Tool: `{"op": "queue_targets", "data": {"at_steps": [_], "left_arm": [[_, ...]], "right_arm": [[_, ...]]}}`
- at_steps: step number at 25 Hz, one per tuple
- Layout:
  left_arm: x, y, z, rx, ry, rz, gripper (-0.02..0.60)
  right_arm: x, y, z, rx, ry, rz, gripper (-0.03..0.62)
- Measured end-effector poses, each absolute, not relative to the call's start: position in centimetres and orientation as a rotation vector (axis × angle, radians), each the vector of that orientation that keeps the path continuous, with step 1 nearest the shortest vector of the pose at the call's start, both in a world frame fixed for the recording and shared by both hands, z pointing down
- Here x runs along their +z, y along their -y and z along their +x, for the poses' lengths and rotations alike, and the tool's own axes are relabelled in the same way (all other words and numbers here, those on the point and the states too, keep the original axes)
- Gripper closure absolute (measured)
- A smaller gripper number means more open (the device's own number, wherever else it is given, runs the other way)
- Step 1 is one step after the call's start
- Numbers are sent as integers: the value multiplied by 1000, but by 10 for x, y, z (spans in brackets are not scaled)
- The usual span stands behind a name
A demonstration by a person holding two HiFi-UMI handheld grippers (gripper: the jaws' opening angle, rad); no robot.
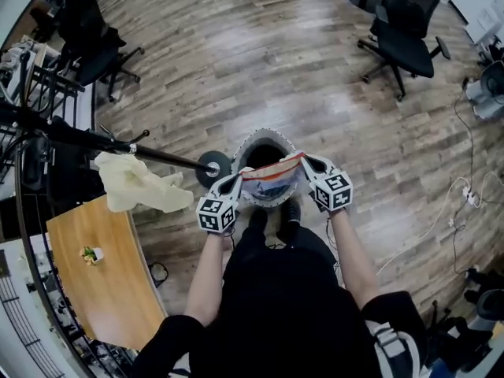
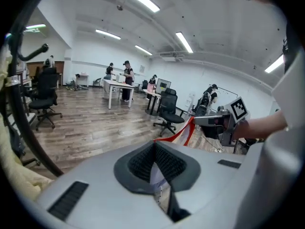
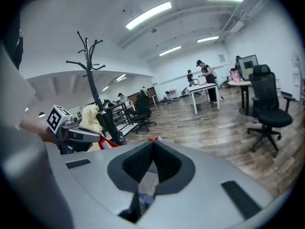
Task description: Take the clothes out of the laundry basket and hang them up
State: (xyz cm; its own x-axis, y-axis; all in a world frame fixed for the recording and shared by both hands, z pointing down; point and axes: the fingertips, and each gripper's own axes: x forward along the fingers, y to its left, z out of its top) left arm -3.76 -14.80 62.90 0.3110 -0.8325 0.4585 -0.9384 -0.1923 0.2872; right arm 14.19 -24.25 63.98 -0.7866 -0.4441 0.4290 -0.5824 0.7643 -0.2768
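Note:
A garment (image 1: 270, 181), white with red and blue bands, hangs stretched between my two grippers above the round grey laundry basket (image 1: 264, 138). My left gripper (image 1: 239, 177) is shut on its left edge, and pale cloth (image 2: 157, 174) shows pinched between the pads. The garment's red hem (image 2: 183, 132) runs across to the right gripper (image 2: 215, 121). My right gripper (image 1: 304, 162) is shut on the right edge, with cloth (image 3: 144, 187) showing between its pads. The left gripper (image 3: 76, 135) appears in the right gripper view, holding the far corner.
A black coat rack (image 1: 102, 142) leans across the left, its base (image 1: 213, 168) beside the basket, and a pale yellow garment (image 1: 138, 183) hangs on it. A wooden table (image 1: 102, 282) lies at lower left. Office chairs (image 1: 405, 30) and cables (image 1: 461, 191) are on the wood floor.

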Motion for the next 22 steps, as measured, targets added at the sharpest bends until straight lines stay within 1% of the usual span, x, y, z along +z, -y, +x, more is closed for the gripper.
{"op": "queue_targets", "data": {"at_steps": [3,15,22], "left_arm": [[607,142,-60,199,1677,2016,558],[539,108,-126,102,2064,1838,558],[492,89,-164,47,2259,1760,558]], "right_arm": [[621,249,115,522,2675,683,585],[556,268,14,367,2829,311,585],[519,276,-56,306,2912,137,585]]}}
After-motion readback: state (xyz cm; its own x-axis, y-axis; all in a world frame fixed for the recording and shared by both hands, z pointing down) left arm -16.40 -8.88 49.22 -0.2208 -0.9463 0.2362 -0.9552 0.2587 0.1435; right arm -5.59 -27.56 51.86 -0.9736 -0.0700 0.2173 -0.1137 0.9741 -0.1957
